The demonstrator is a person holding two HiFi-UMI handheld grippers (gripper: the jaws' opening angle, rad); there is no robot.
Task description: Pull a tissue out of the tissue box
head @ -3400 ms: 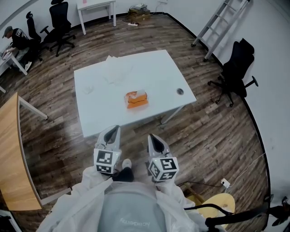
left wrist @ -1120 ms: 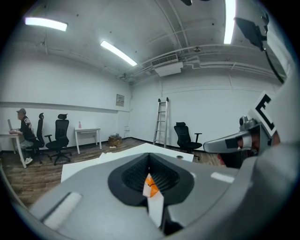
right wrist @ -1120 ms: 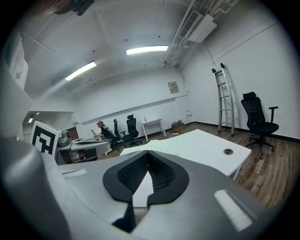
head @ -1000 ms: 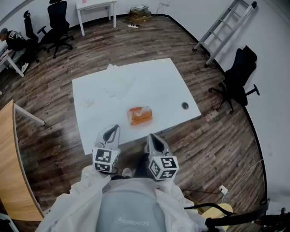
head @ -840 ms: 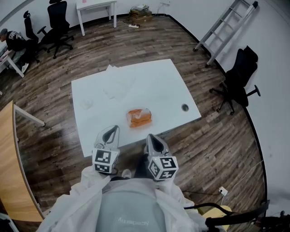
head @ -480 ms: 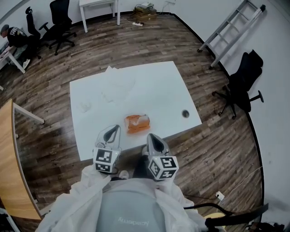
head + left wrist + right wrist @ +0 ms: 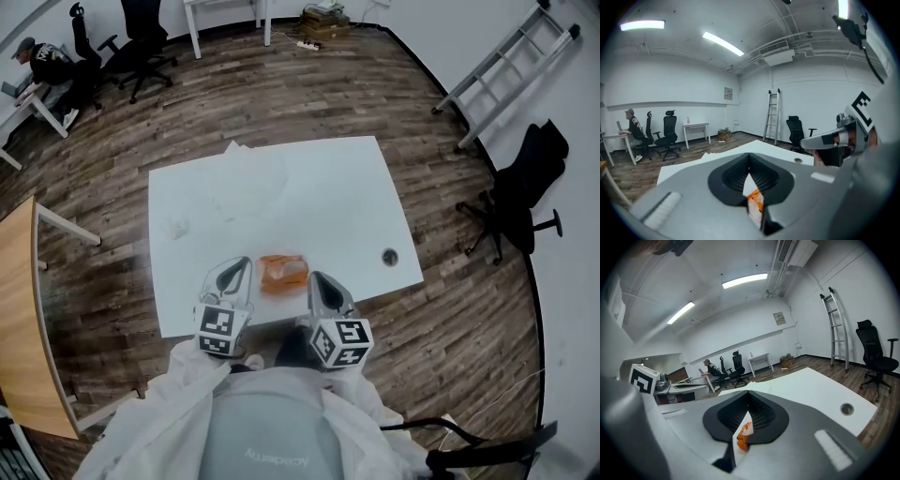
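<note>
White desk (image 7: 309, 187) fills mid-frame. Left gripper (image 7: 232, 274), lower centre-left: fingers pressed together, nothing in them. Orange tissue box (image 7: 283, 272) sits between the two grippers in frame, close to the desk's near edge; a pale tissue seems to show at its top. Right gripper (image 7: 322, 289): fingers closed too, empty. Risk as I see it: the box is light and unpinned, so a pull could drag it off the edge.

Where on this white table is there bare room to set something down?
Bare: the right half of the table, from the orange tissue pack out to the cable hole and back to the far right corner. Crowded: the far left, with loose white sheets and a crumpled tissue.
</note>
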